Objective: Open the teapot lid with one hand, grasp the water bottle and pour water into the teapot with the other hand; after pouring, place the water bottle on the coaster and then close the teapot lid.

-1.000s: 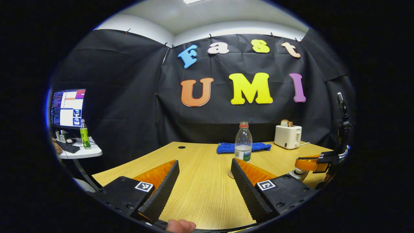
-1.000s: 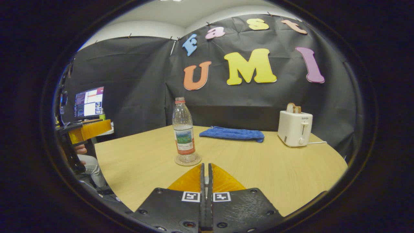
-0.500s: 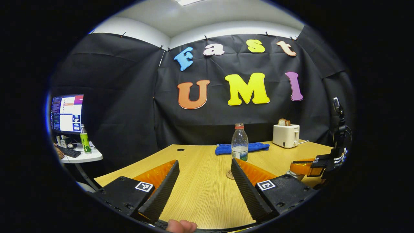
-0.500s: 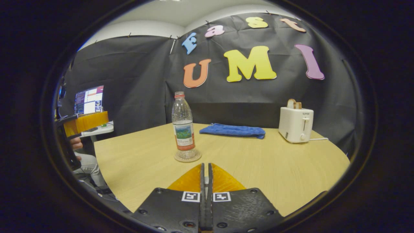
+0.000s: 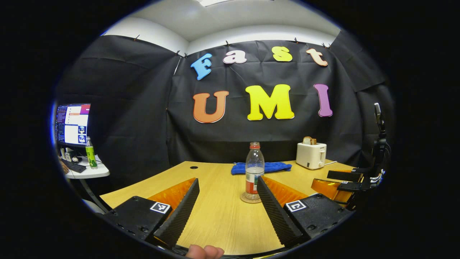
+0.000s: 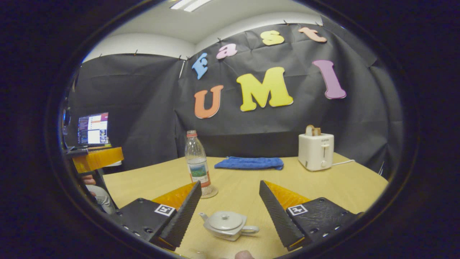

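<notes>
A clear water bottle [image 5: 254, 169] with a red cap stands upright on a round coaster [image 5: 250, 198] mid-table, beyond my open left gripper [image 5: 227, 180]. In the right gripper view the bottle [image 6: 197, 165] and coaster [image 6: 212, 193] sit just past the left finger of my open right gripper [image 6: 230, 183]. Below and between those fingers rests a small white teapot [image 6: 226, 226] with its lid [image 6: 225, 220] on it; nothing is gripped. The right gripper [image 5: 323, 179] shows at the far right of the left gripper view, fingers apart. The left gripper [image 6: 99, 158] hangs at the left edge.
A white toaster [image 6: 316, 151] with bread and a folded blue cloth [image 6: 248, 163] sit at the back of the wooden table [image 6: 323, 187]. A monitor [image 5: 72, 124] and a green bottle [image 5: 90, 153] stand on a side table at the left. A thumb [image 5: 203, 250] shows at the bottom.
My right gripper went from shut to open and drew back, bringing the teapot with its lid on into sight between its fingers. The left gripper stayed open and backed off from the bottle.
</notes>
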